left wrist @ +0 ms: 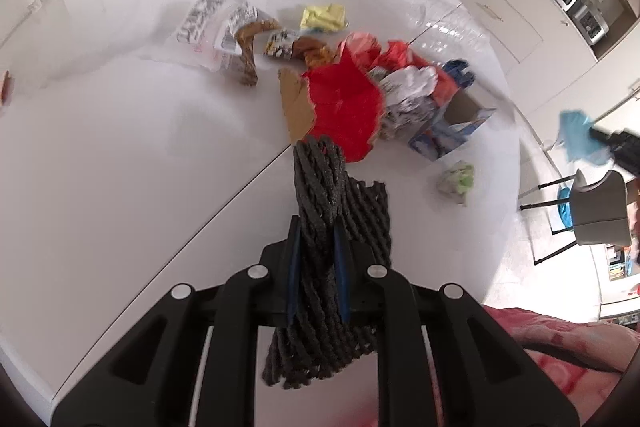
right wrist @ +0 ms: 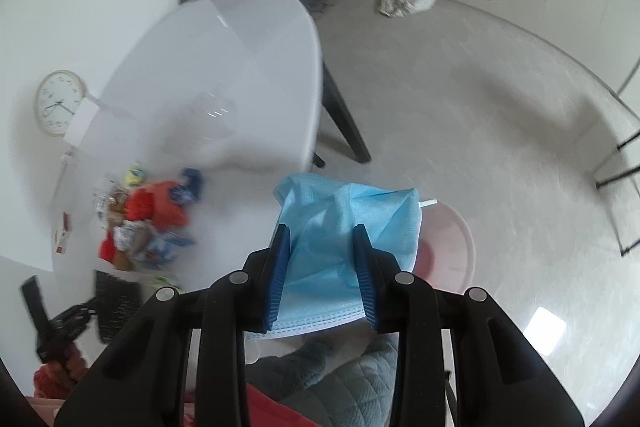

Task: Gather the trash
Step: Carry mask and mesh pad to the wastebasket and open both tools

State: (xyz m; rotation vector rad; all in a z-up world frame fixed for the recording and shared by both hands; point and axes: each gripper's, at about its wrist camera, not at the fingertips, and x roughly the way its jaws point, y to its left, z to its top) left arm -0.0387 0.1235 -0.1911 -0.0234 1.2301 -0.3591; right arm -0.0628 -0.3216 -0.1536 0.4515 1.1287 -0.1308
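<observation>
Two pieces of trash are in hand at once. The left gripper (left wrist: 316,227) is clamped on a black foam net sleeve (left wrist: 320,195) above the white table (left wrist: 120,167), with the litter pile (left wrist: 348,99) at its twelve o'clock. The right gripper (right wrist: 322,255) pinches a blue face mask (right wrist: 344,223) over the floor, a pink bin (right wrist: 452,251) at its three o'clock. Next, I judge, the mask needs releasing over that bin.

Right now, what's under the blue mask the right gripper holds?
Below the blue mask shows a pale pink basin on the floor. The mask covers the basin's left part, so its contents stay unseen.
</observation>
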